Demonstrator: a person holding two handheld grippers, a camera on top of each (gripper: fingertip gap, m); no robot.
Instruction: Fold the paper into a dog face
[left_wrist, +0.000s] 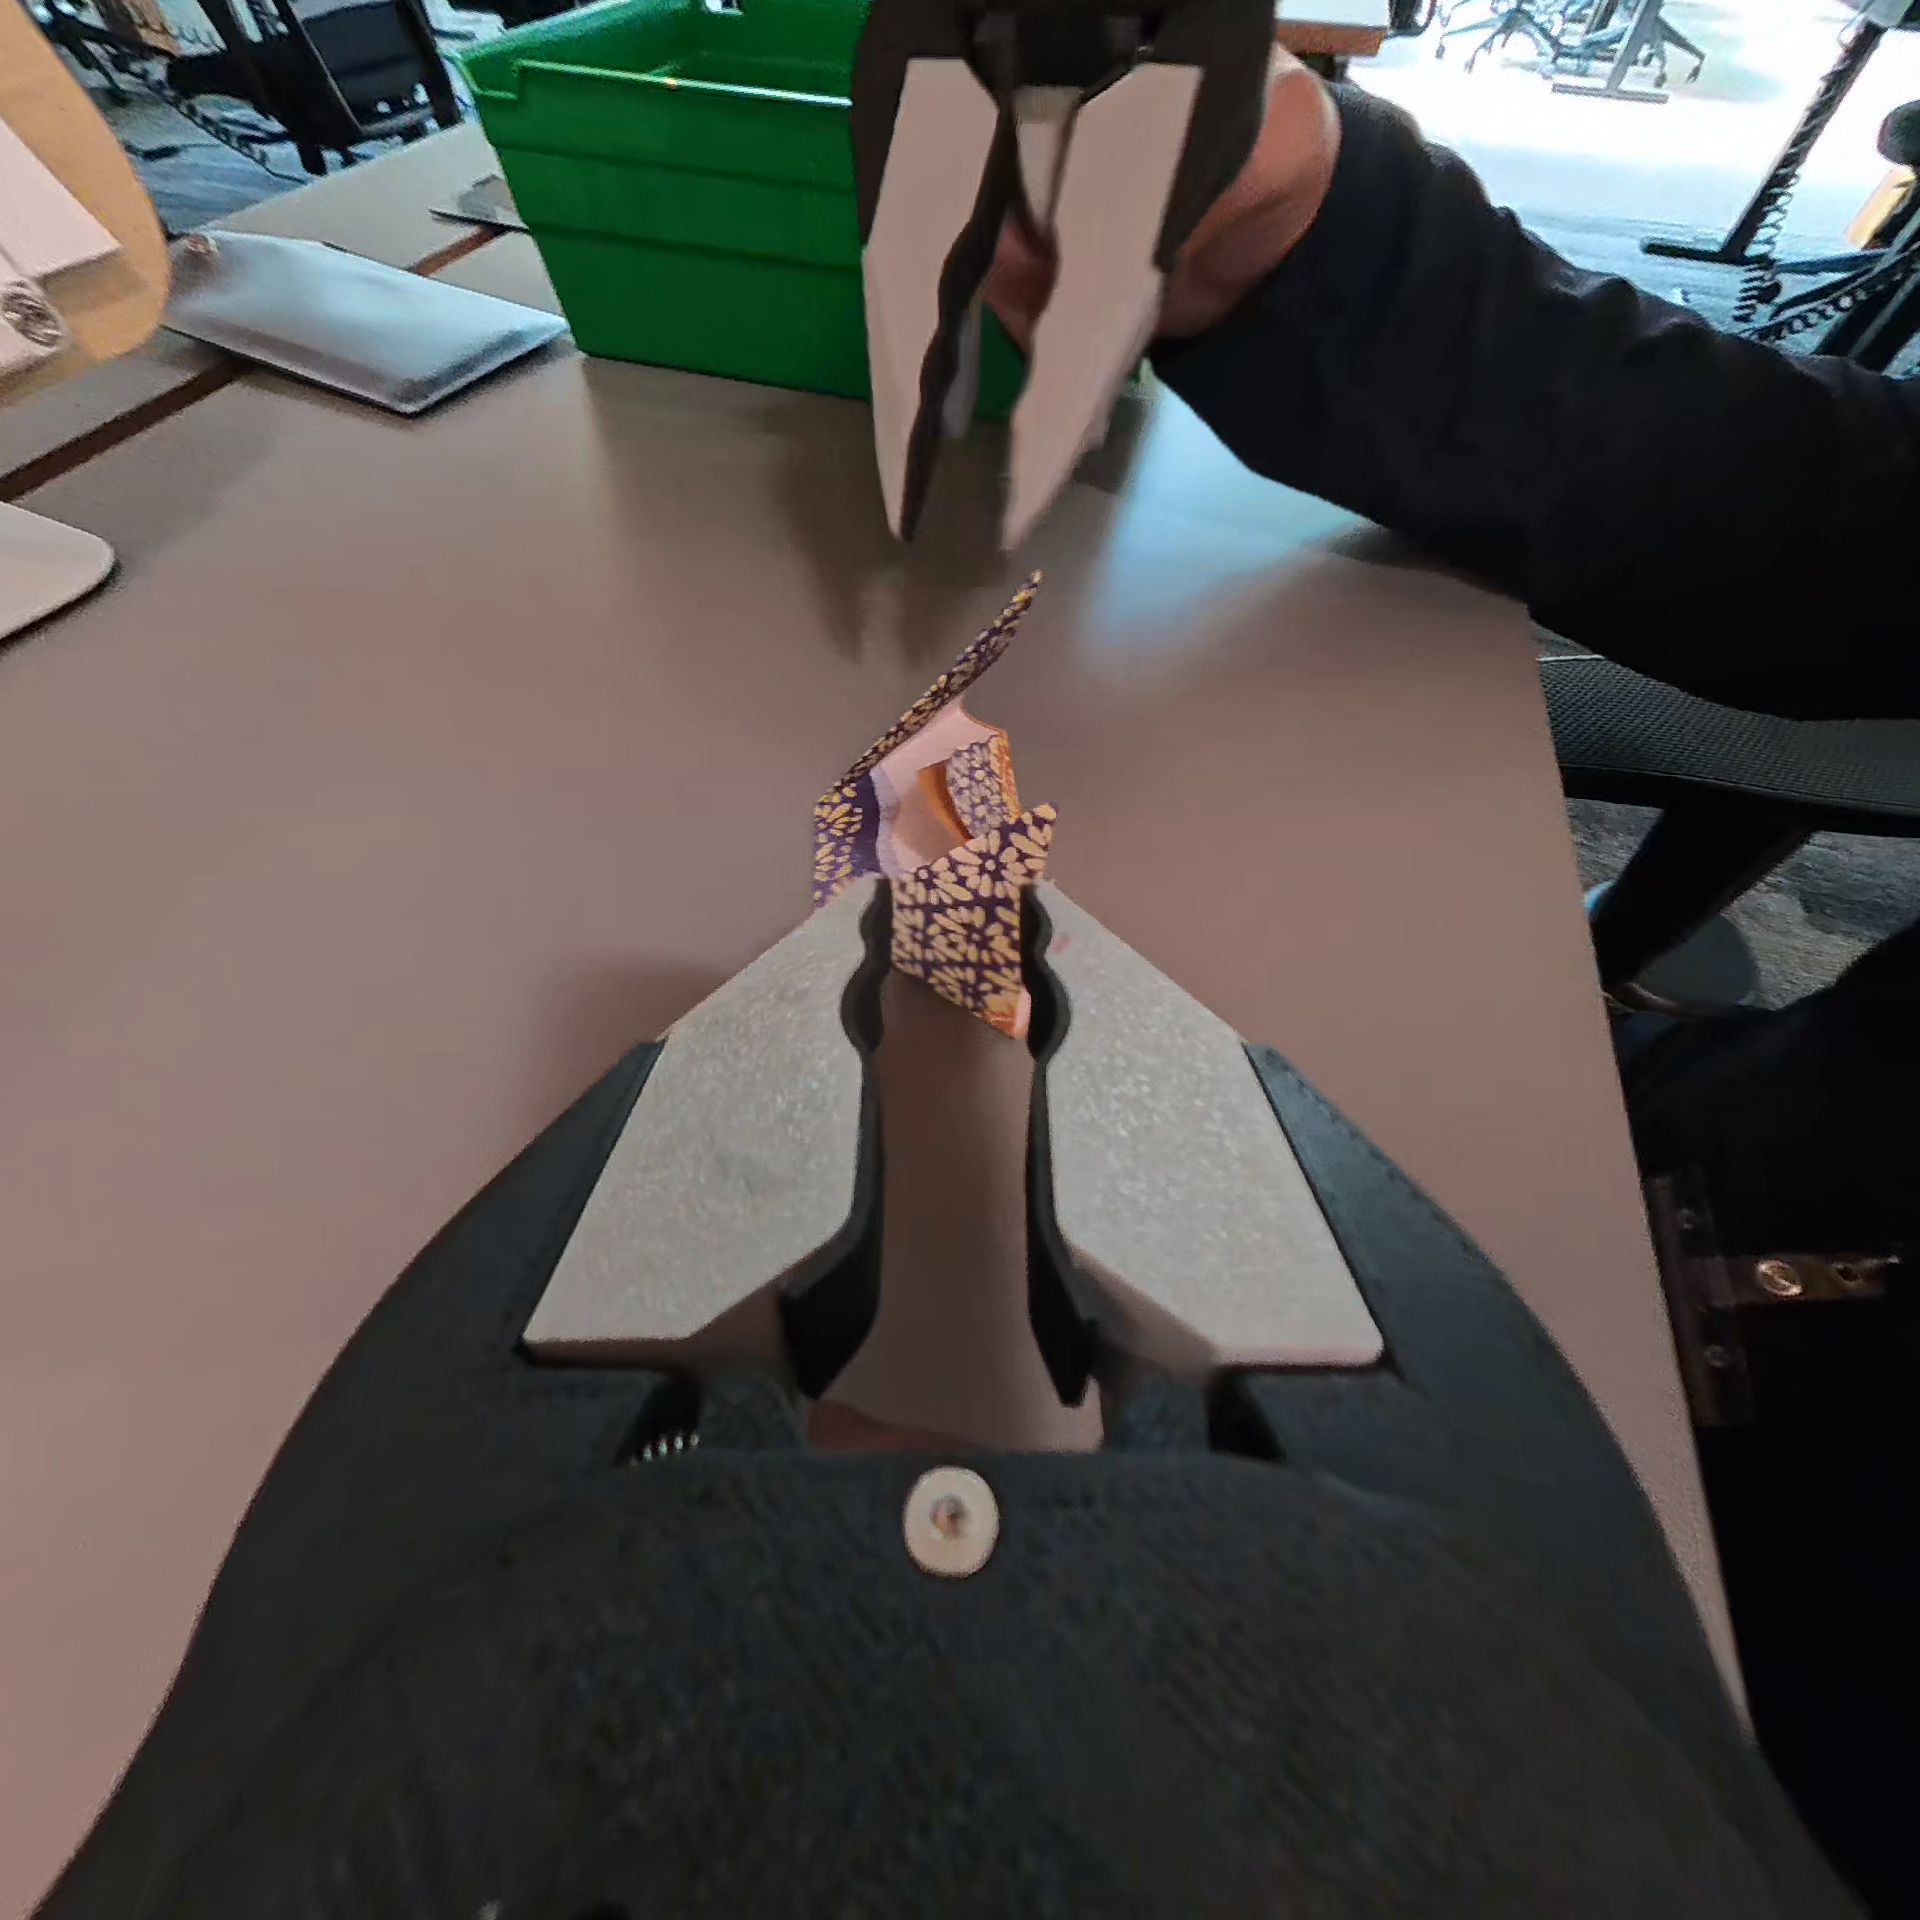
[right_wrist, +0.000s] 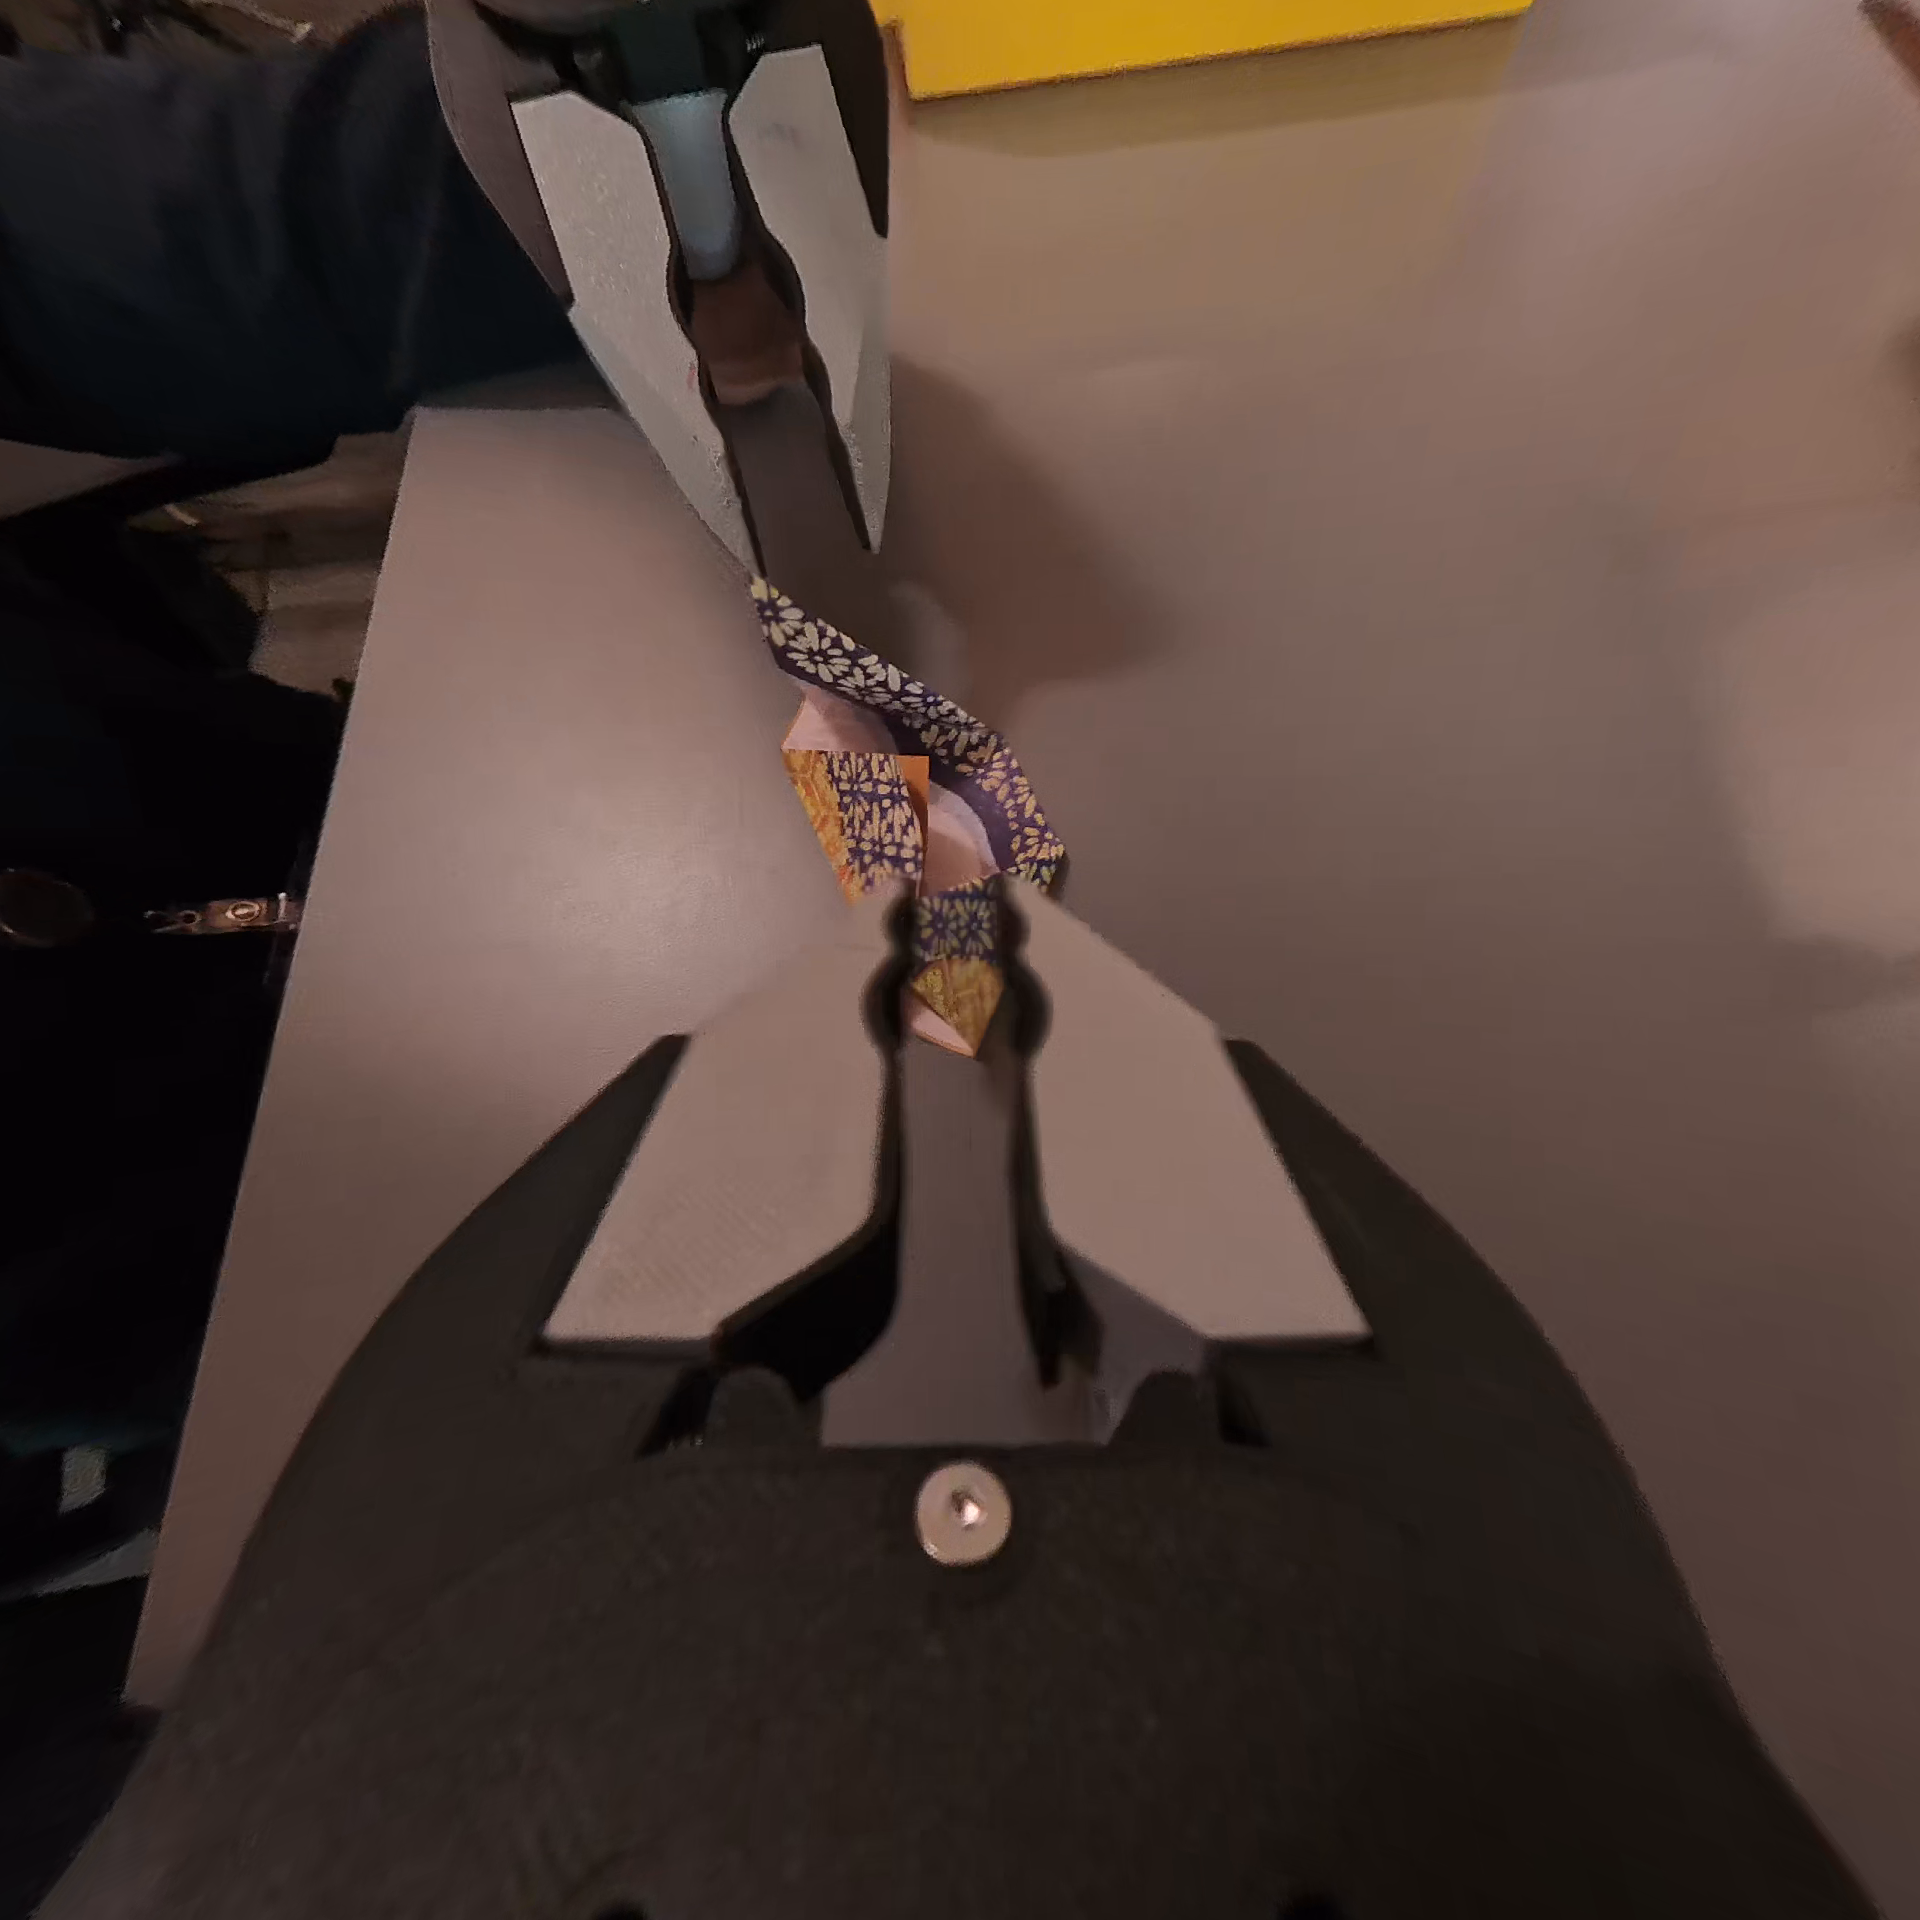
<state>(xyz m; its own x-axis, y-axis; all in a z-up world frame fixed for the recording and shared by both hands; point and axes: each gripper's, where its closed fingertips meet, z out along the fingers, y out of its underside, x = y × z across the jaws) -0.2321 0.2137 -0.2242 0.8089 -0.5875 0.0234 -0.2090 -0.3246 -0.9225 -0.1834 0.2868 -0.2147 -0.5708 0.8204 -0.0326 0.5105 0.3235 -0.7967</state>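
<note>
The paper (left_wrist: 935, 821) is a partly folded, crumpled piece with a blue flower pattern, orange patches and a white underside, on the grey table (left_wrist: 416, 831). One flap sticks up. My left gripper (left_wrist: 958, 894) has its jaws a narrow gap apart, and the near end of the paper shows in that gap. The right gripper (left_wrist: 964, 535) hovers just above the raised flap. In the right wrist view the paper (right_wrist: 883, 686) runs from my right gripper (right_wrist: 958, 904), jaws slightly apart over one end, up to the left gripper (right_wrist: 810, 551), whose tips stand apart at the other end.
Stacked green bins (left_wrist: 675, 208) and a silver pouch (left_wrist: 353, 312) sit at the far side. A yellow object (right_wrist: 1195, 42) lies beyond the paper. A dark sleeve (left_wrist: 1558, 416) reaches over the table's right edge, with a chair (left_wrist: 1714, 748) beside it. My hands' fingertips stand some 10 cm from each other. The yellow object (right_wrist: 1195, 42) sits 35 cm or so from the ends of my left fingers.
</note>
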